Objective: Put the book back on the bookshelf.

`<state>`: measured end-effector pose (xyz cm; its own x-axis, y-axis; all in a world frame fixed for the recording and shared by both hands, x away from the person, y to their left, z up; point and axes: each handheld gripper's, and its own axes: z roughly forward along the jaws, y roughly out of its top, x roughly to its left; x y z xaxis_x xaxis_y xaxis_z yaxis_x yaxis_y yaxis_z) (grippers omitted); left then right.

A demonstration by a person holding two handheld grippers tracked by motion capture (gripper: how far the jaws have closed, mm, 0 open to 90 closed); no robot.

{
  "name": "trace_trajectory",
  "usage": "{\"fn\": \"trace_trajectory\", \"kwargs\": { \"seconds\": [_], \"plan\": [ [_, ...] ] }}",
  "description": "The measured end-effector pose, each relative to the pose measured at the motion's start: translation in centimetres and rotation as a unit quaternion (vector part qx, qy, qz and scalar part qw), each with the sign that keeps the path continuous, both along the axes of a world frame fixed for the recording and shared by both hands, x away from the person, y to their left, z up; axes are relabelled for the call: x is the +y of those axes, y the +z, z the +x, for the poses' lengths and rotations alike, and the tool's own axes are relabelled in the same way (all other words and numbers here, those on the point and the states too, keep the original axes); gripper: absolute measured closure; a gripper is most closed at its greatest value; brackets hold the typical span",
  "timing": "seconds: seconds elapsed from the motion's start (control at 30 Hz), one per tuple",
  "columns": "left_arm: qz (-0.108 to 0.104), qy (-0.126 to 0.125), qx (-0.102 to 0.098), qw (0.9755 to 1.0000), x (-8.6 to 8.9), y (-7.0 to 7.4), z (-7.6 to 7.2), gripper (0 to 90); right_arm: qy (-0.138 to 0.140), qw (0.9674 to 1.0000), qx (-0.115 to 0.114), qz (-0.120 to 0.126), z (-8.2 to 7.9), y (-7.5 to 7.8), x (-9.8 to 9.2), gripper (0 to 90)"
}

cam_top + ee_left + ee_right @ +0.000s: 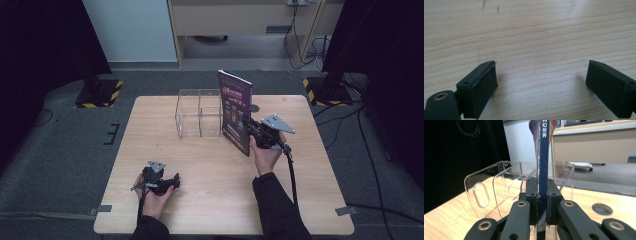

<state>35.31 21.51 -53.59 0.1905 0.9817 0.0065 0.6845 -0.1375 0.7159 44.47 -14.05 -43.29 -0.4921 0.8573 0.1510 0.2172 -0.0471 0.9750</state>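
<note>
Wooden tabletop (210, 200), and starting at the left we've got the left claw (172, 181) just parked low on it, near the front edge. In the left gripper view its jaws stand wide apart with nothing but bare wood between them, so no worries there, it's well clear of everything else.

Moving toward the middle, there's the clear acrylic holder (199, 120) with its two compartments, standing at the back half of the tabletop. This is where we think things could go sideways. The magazine (235, 112) is held upright just beside the holder's right end, bottom edge close to the wood, and we'd guess it's headed for the right compartment. If it comes in a bit low or off-line, its edge will catch the thin acrylic wall and shove the whole holder along, since nothing pins that thing down.

On the right, the right claw (542, 202) is clamped tight on the magazine's spine, jaws pressed together on it. That's a narrow pinch low down on a tall floppy thing, and the pages already fan open at the top in the right gripper view. So it could swing in the grip, or loose pages could snag the rim and fold over on the way in.
</note>
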Motion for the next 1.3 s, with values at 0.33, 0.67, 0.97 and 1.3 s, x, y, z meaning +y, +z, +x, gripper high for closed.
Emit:
{"fn": "trace_trajectory", "kwargs": {
  "seconds": [0.33,0.67,0.97,1.3],
  "plan": [
    [0.0,0.001,0.0,1.0,0.0,0.0,0.0,8.8,0.016,0.9988,0.035,-0.029,-2.4,-0.9,-1.5,83.0],
    [0.001,0.001,0.0,1.0,0.0,0.0,0.0,8.7,0.035,0.9971,0.052,-0.044,-4.1,-2.3,-2.1,82.8],
    [0.001,0.001,0.0,1.0,0.0,0.0,0.0,8.7,0.04,0.9978,0.043,-0.031,-4.8,-2.1,-2.4,77.6],
    [0.0,0.001,0.0,1.0,0.0,0.0,0.0,8.7,0.022,0.9989,0.028,-0.031,-3.2,1.8,-1.9,67.0]
  ]
}}
